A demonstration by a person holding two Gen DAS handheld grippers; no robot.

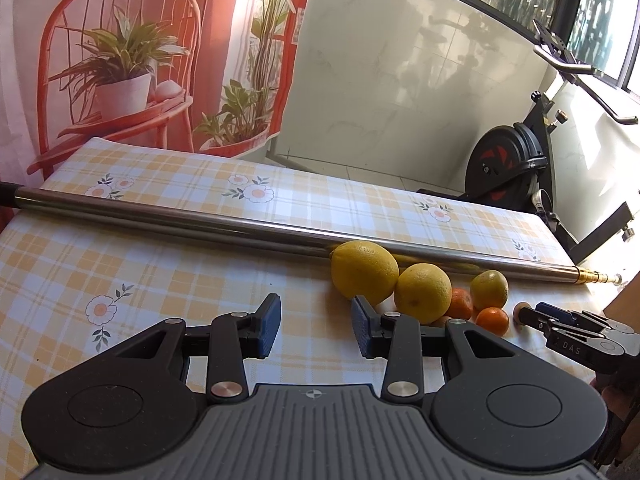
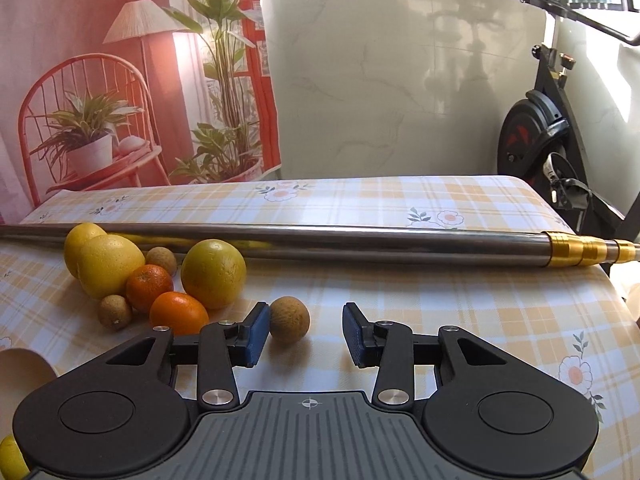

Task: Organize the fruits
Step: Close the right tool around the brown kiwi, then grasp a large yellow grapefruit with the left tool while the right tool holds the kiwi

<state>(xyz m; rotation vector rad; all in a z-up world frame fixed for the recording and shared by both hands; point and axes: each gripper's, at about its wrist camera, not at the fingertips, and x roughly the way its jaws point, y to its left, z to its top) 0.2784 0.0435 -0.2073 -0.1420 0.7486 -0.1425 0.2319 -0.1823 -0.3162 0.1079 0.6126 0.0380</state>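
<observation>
Checked tablecloth [image 2: 400, 300], long metal pole [image 2: 360, 244] across it. Heap of fruit just in front of the pole: large lemons [image 2: 106, 266], a greenish-yellow citrus [image 2: 213, 274], two small oranges [image 2: 179, 314], small brown round fruits. Right gripper [image 2: 304, 330]: fingers parted, one brown fruit [image 2: 289, 321] between them beside the left pad, not squeezed. Left gripper [image 1: 316, 326]: fingers apart, holding nothing, just beside the lemons

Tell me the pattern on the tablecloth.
Yellow-and-white plaid with daisy-like flowers, on the tablecloth; clearest in the right wrist view.
</observation>
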